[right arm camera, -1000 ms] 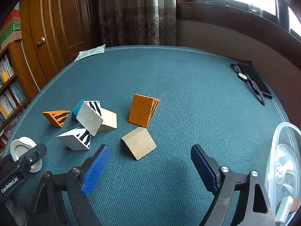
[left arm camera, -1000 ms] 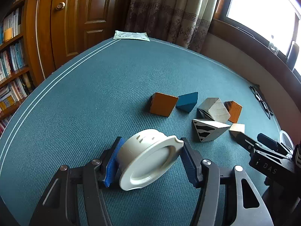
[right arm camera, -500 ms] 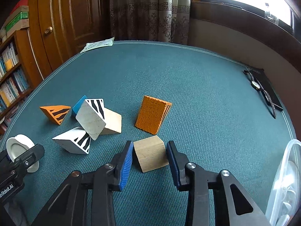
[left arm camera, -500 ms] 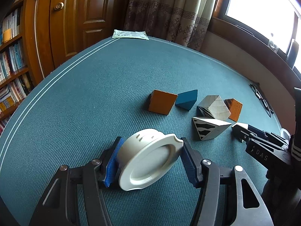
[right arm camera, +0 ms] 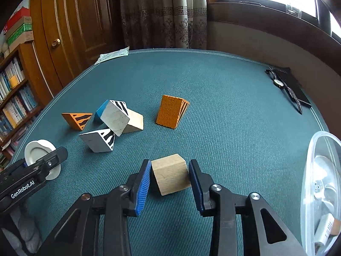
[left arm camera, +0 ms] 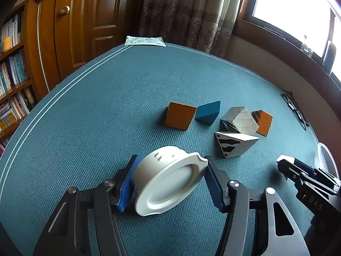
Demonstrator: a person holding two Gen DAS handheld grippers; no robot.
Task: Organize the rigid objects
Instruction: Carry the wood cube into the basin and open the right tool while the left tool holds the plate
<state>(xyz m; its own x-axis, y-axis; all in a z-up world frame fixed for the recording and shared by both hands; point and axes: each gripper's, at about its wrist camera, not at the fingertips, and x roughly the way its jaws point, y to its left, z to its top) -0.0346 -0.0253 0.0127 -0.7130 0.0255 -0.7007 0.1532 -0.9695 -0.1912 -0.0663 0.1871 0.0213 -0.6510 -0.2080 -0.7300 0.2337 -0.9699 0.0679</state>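
Right claw (right arm camera: 170, 178) clamped on plain wood block (right arm camera: 171, 176) on the desk (right arm camera: 234, 111), near clear tub (right arm camera: 319, 183). Left claw (left arm camera: 169, 180) grips tilted white lid (left arm camera: 168, 180).

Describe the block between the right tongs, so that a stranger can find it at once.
On the teal table, look nearest the camera, between the right tongs. There sits a plain pale wooden block, apart from the cluster further back. Unlike its neighbours, it has no paint and no stripes.

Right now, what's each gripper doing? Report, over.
Left gripper shut on white round lid. Right gripper shut on plain wooden block. Nothing in the way.
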